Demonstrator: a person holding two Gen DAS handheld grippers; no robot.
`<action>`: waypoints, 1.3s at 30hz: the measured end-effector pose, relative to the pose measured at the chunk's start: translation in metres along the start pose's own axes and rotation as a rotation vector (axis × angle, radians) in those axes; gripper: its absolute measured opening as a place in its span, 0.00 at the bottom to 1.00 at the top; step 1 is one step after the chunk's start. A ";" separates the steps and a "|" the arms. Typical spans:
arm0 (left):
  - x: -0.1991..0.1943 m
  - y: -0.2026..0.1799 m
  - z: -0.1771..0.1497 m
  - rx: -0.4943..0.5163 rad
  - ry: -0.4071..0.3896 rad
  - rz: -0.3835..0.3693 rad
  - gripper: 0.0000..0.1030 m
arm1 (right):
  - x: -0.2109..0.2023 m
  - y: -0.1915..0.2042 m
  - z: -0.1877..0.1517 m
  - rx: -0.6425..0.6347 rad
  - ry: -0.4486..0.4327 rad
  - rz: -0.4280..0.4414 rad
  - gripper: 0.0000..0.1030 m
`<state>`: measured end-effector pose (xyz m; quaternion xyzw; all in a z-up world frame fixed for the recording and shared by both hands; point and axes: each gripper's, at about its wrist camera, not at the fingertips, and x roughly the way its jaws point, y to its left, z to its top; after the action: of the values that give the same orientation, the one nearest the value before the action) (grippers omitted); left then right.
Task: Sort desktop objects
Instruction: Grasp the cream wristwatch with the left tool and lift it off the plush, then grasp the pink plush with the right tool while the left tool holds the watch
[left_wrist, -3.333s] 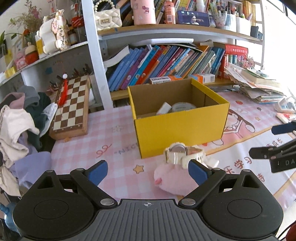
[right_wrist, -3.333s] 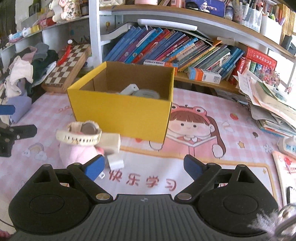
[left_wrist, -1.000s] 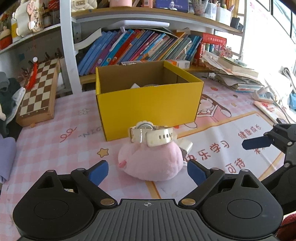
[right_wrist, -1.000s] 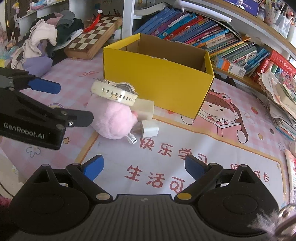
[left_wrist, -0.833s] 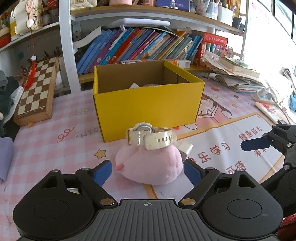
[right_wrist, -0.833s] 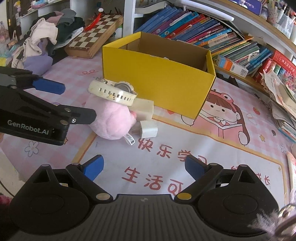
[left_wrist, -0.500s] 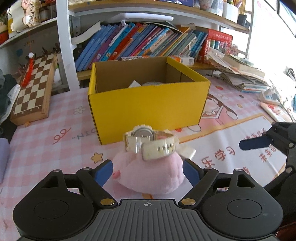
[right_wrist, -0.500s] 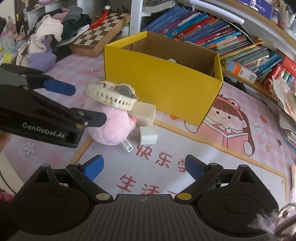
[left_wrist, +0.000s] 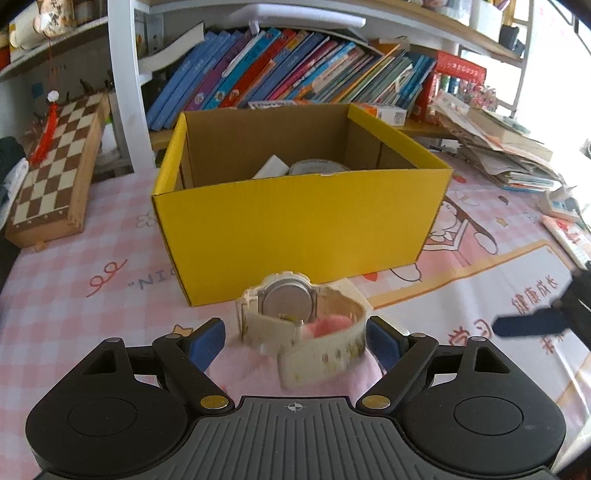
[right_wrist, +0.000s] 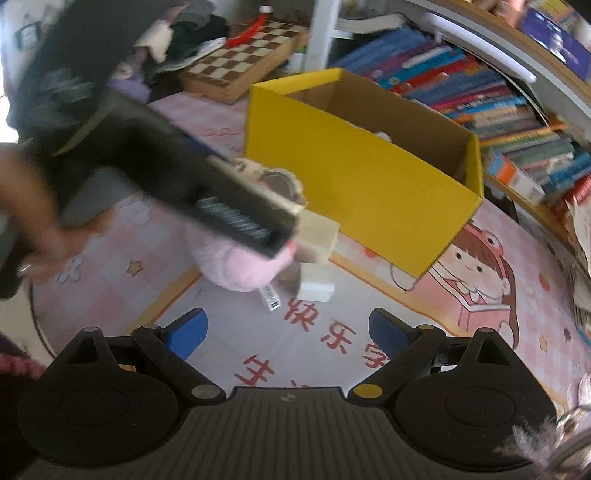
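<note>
A cream wristwatch (left_wrist: 291, 314) lies on top of a pink plush toy (left_wrist: 258, 369), just in front of the yellow cardboard box (left_wrist: 295, 225). My left gripper (left_wrist: 295, 341) is open, its blue pads on either side of the plush and watch; I see no pad pressing. In the right wrist view its blurred black body (right_wrist: 207, 199) covers most of the plush (right_wrist: 236, 266) and watch (right_wrist: 277, 181). My right gripper (right_wrist: 288, 332) is open over the printed mat with nothing between its fingers. A cream block (right_wrist: 317, 240) and a white block (right_wrist: 316, 284) lie beside the plush.
The box holds a white item (left_wrist: 271, 170) and a round grey one (left_wrist: 317, 168). A chessboard (left_wrist: 51, 173) leans at the left, books (left_wrist: 295, 81) fill the shelf behind, papers (left_wrist: 498, 155) pile up at the right. Clothes (right_wrist: 177, 33) and a hand (right_wrist: 33, 229) are at the left.
My left gripper has moved forward and down so the plush and watch now sit between its pads. In the right wrist view it now covers them. The right gripper has rolled slightly.
</note>
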<state>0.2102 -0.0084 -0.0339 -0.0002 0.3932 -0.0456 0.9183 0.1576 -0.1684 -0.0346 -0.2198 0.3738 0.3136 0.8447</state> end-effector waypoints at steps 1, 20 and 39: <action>0.003 0.000 0.001 0.001 0.003 0.005 0.83 | 0.000 0.000 0.000 -0.004 0.000 0.002 0.93; -0.046 0.035 -0.004 -0.219 -0.096 -0.088 0.60 | 0.011 0.006 0.015 -0.046 -0.040 0.082 0.93; -0.104 0.090 -0.041 -0.419 -0.149 0.093 0.60 | 0.051 0.035 0.049 -0.080 -0.004 0.153 0.73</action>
<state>0.1164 0.0919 0.0093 -0.1761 0.3250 0.0796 0.9258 0.1842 -0.0950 -0.0481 -0.2234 0.3749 0.3922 0.8098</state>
